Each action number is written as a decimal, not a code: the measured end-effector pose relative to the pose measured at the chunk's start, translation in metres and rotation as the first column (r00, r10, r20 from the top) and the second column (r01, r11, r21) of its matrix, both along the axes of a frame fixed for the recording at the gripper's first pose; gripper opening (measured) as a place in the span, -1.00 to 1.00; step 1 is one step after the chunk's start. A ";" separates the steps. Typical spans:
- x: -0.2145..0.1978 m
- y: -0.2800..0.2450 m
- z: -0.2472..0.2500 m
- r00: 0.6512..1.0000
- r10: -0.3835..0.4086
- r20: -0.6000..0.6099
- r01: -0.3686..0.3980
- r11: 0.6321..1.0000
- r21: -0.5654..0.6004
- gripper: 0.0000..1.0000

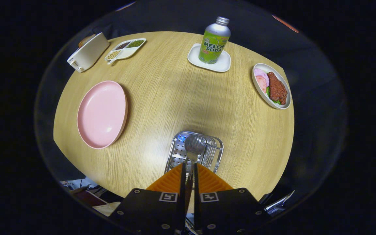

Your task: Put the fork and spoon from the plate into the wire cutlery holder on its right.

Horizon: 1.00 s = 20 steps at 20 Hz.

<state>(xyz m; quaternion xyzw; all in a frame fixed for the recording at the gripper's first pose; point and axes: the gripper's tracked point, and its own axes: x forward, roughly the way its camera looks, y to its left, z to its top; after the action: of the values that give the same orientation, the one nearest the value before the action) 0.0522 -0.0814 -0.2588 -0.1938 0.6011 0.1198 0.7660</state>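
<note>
Standing on a white coaster [222, 63] near the far edge of the round wooden table [175, 98], a green bottle [214, 40] with a metal cap carries the only lettering in the scene. The gripper [189, 169] hangs above the near edge with its jaws drawn almost together, both fingers pressing on the handle of the spoon [194, 147], whose bowl sits just ahead of them over the wire cutlery holder [207, 153]. The pink plate [102, 114] lies bare toward the table's left edge, well apart from the holder. A dish of meat slices [271, 85] sits at the right edge, and a divided dish of beans [126, 49] and a white box [88, 52] at the far left.
</note>
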 end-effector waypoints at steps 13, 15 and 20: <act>0.017 0.046 0.089 0.947 -0.160 0.280 0.098 0.970 0.224 0.99; 0.027 0.049 0.109 0.916 -0.177 0.360 0.089 0.965 0.248 0.98; 0.039 0.064 0.174 0.803 -0.199 0.562 0.029 0.955 0.296 0.98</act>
<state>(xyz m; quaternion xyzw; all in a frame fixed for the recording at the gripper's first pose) 0.0911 -0.0170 -0.0850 -0.0770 0.3242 0.0892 0.9386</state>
